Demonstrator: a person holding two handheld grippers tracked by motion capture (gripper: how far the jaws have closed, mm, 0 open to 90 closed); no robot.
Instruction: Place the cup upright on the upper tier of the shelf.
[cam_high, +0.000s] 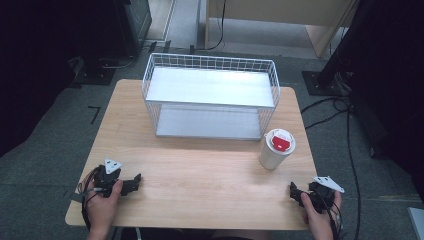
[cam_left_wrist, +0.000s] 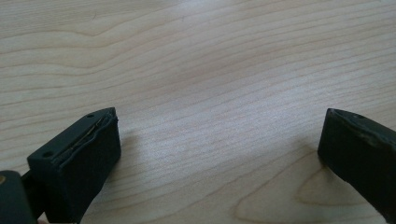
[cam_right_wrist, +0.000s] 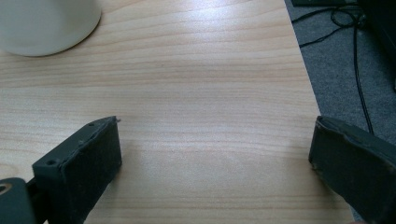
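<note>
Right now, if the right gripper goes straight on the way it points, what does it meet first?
Probably nothing: bare table lies between the right gripper's open fingers, and the white cup sits off to the left.

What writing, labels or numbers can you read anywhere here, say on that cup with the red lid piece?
None can be read.
Cup: its red and white lid shows no legible letters; anything printed there is too small and blurred.
Wire basket, table and both grippers: no writing visible.
</note>
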